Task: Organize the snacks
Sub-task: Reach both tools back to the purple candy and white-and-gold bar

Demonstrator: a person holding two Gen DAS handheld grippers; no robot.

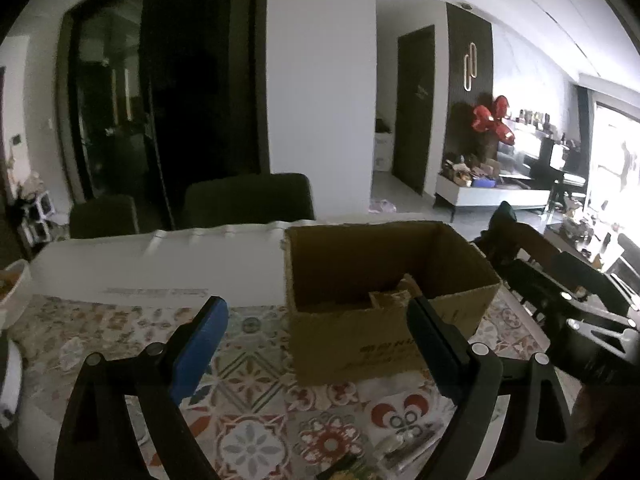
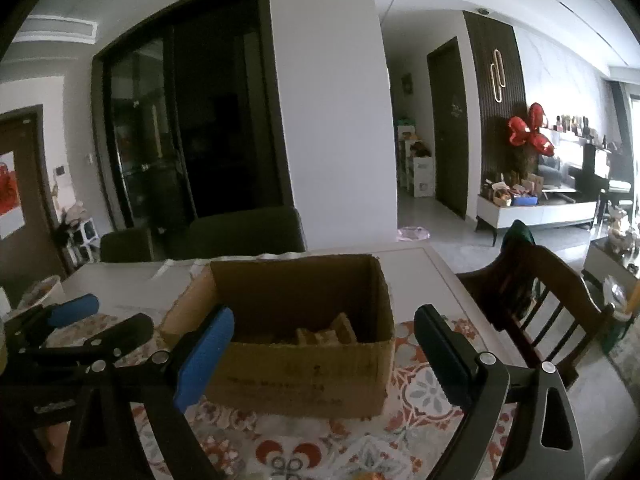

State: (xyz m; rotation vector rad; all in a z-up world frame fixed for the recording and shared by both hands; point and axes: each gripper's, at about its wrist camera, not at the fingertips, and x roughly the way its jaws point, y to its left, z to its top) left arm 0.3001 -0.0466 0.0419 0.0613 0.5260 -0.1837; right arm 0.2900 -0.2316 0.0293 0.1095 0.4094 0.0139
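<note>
An open brown cardboard box (image 1: 360, 340) stands on the patterned tablecloth (image 1: 256, 364); it also shows in the right wrist view (image 2: 304, 376). Brown snack packs (image 1: 394, 296) lie inside it, seen too from the right (image 2: 326, 334). My left gripper (image 1: 320, 340) is open and empty, just in front of the box's near wall. My right gripper (image 2: 324, 352) is open and empty, also before the box. The left gripper (image 2: 100, 320) shows at the left of the right wrist view. A snack packet (image 1: 404, 452) lies on the cloth at the bottom edge.
A white sheet (image 1: 160, 272) covers the table's far part. A white bowl (image 1: 12, 292) sits at the left edge. Dark chairs (image 1: 248, 200) stand behind the table, and a wooden chair (image 2: 536, 292) stands at its right side.
</note>
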